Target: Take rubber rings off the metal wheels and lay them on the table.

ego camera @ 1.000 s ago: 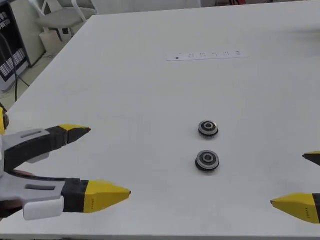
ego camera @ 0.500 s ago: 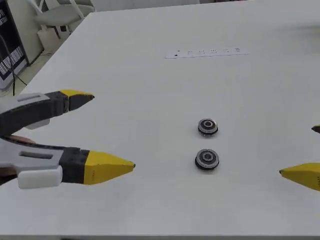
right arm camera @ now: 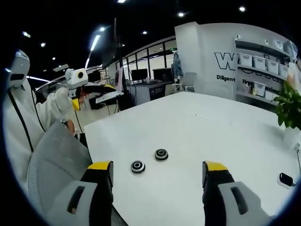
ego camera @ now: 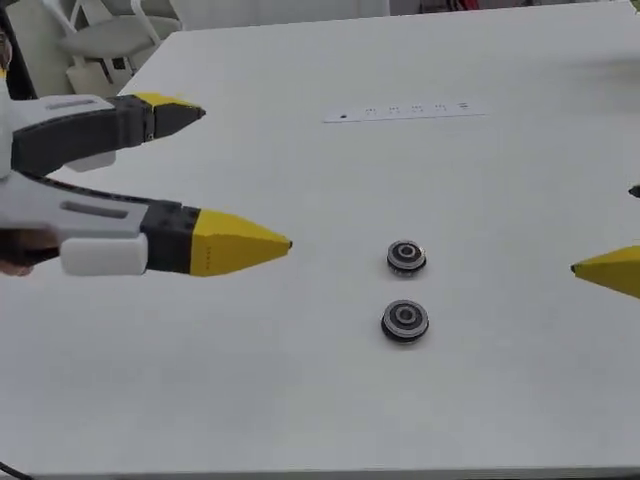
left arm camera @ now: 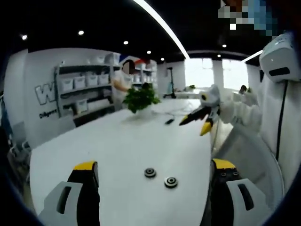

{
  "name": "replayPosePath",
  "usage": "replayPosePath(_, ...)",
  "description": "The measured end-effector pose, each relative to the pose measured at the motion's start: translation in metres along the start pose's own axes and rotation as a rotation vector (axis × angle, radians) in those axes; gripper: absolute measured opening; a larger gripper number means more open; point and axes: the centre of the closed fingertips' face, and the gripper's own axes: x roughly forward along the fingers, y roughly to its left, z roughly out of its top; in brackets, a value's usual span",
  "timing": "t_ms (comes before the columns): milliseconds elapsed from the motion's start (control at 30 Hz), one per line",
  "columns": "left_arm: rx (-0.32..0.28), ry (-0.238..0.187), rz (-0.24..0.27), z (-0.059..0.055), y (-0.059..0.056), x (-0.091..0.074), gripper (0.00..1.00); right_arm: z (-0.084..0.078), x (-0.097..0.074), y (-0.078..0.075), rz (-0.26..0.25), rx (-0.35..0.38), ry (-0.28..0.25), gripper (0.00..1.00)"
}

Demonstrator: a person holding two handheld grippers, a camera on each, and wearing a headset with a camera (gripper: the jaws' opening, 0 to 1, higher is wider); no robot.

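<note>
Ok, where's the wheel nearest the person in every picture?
Head view: near wheel, lower of the pair.
Left gripper view: near wheel, right one of the pair.
Right gripper view: near wheel, left one of the pair.
Shared landmark: the other wheel beside it.

- A pale strip with a row of small dark marks (ego camera: 405, 110) lies flat on the worktop (ego camera: 300, 400), toward its far edge.
- A white chair (ego camera: 110, 35) stands on the floor beyond the worktop's far-left corner.
- A leafy green potted plant (left arm camera: 141, 98) stands at one end of the worktop.
- A small dark flat object (right arm camera: 285, 179) lies on the worktop near the plant.
- Wall shelves with white bins (left arm camera: 82, 87) stand beside large wall lettering.
- A person (left arm camera: 123, 80) stands by the shelves, behind the plant.
- Dark monitors (right arm camera: 141, 74) sit on a desk beyond the worktop.
- A grey mesh chair back (right arm camera: 56, 160) stands just beside the worktop's edge.
- A long light strip (left arm camera: 160, 26) crosses the dark ceiling.
</note>
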Motion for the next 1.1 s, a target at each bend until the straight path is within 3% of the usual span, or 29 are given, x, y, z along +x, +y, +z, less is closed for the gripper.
replayPosePath(200,0.015,0.008,-0.043,0.005,0.002,0.016,1.00,0.021,0.014,-0.001,0.039,-0.038,0.014,0.75)
replayPosePath(400,0.052,0.037,-0.096,0.010,0.001,0.033,1.00,0.049,0.028,0.003,0.084,-0.074,-0.017,0.73)
replayPosePath(567,0.052,0.033,-0.144,0.014,0.002,0.052,0.99,0.069,0.053,0.001,0.103,-0.077,-0.056,0.71)
replayPosePath(667,0.064,0.051,-0.152,0.009,0.004,0.060,0.91,0.069,0.065,0.007,0.137,-0.082,-0.056,0.66)
replayPosePath(800,0.062,0.071,-0.173,0.000,0.001,0.075,0.91,0.065,0.083,0.015,0.183,-0.099,-0.060,0.64)
replayPosePath(900,0.043,0.046,-0.193,-0.008,-0.002,0.086,0.90,0.055,0.093,0.022,0.223,-0.101,-0.082,0.62)
replayPosePath(1100,0.001,-0.024,-0.189,-0.025,-0.004,0.100,0.84,0.027,0.107,0.029,0.260,-0.123,-0.026,0.56)
